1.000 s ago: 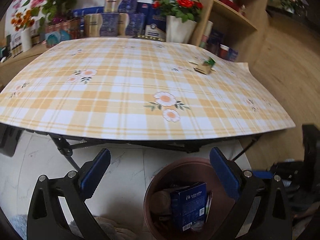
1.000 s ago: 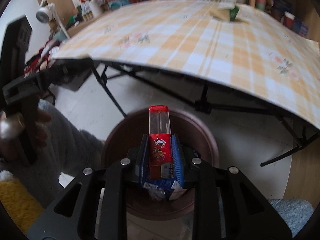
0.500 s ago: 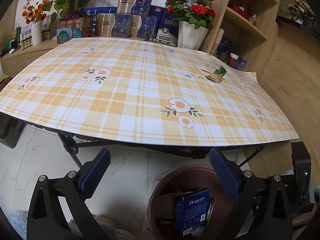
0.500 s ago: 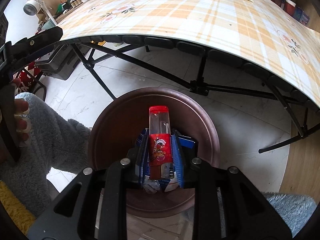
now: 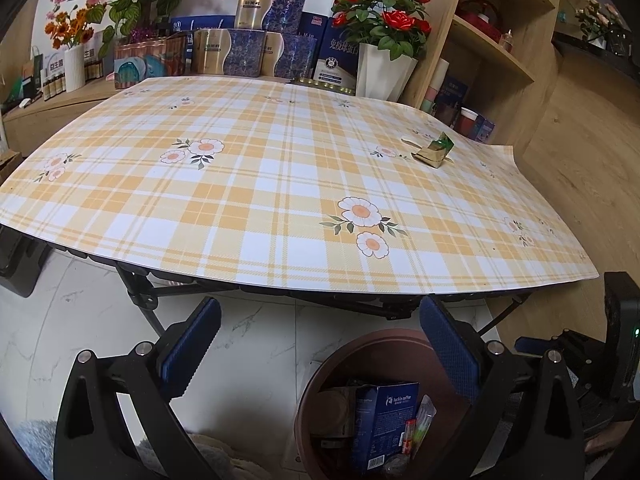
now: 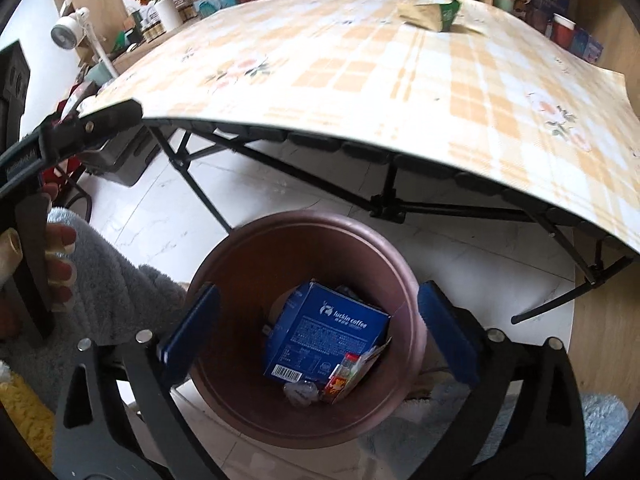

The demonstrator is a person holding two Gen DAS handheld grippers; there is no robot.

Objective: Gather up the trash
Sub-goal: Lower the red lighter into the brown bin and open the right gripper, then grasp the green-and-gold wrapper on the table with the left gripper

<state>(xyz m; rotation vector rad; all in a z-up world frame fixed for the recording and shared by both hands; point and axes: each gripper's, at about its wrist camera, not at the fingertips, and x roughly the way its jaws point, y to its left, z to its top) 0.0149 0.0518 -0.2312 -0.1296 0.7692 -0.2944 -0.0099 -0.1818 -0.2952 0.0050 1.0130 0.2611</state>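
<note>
A brown round bin stands on the floor in front of the table; it also shows in the left wrist view. Inside lie a blue coffee box, a red and clear packet and other scraps. My right gripper is open and empty, right above the bin. My left gripper is open and empty, low beside the bin, facing the table. A gold and green wrapper lies on the checked tablecloth at the far right; it also shows in the right wrist view.
The folding table's black legs stand behind the bin. Boxes and flower vases line the back edge. A wooden shelf stands at the right. My left hand and grey sleeve are left of the bin.
My right gripper opened and the red and clear packet dropped into the bin. My left gripper rose a little and tilted toward the table.
</note>
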